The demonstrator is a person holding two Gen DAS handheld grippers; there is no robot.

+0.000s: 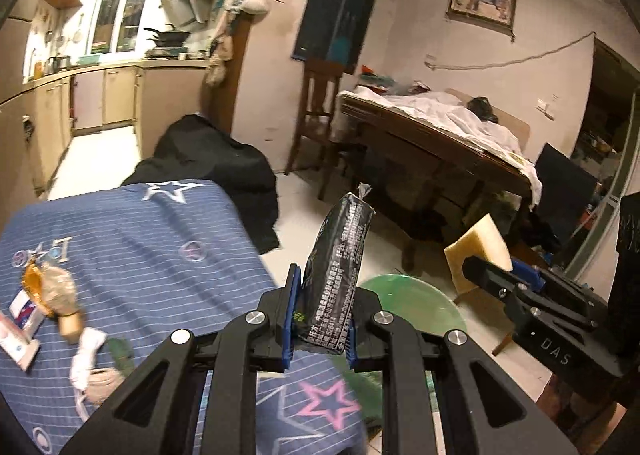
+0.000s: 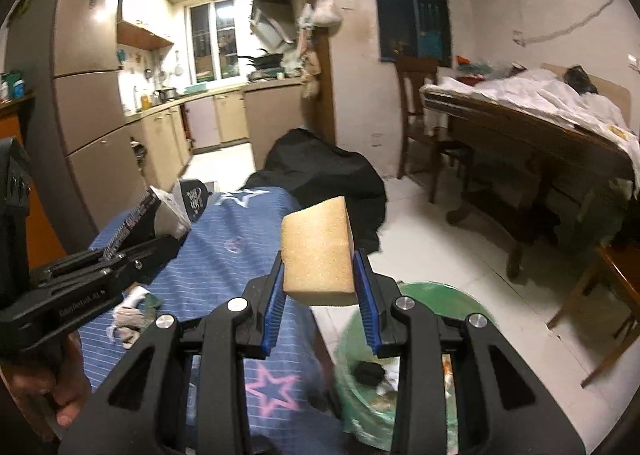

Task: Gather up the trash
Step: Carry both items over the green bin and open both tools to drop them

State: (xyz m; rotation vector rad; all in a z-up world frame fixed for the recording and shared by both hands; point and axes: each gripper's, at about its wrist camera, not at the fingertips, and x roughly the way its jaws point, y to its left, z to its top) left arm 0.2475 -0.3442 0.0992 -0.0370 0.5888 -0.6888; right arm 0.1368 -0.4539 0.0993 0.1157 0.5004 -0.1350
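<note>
My left gripper (image 1: pixel 322 319) is shut on a black printed snack packet (image 1: pixel 338 275) and holds it upright over the edge of the blue star-print cloth (image 1: pixel 140 247). My right gripper (image 2: pixel 320 291) is shut on a yellow sponge (image 2: pixel 318 255), above the rim of a green trash bin (image 2: pixel 440 295) with rubbish inside. The bin also shows in the left wrist view (image 1: pixel 412 303), below and right of the packet. The right gripper with the sponge (image 1: pixel 480 251) shows at the right of the left wrist view; the left gripper with the packet (image 2: pixel 160 211) shows at the left of the right wrist view.
More scraps lie on the cloth at the left: wrappers and crumpled paper (image 1: pixel 52 295), a white wad (image 1: pixel 88 351). A black bag (image 1: pixel 224 167) sits on the floor beyond. A wooden table (image 1: pixel 440 143) and chair (image 1: pixel 316 111) stand at the right.
</note>
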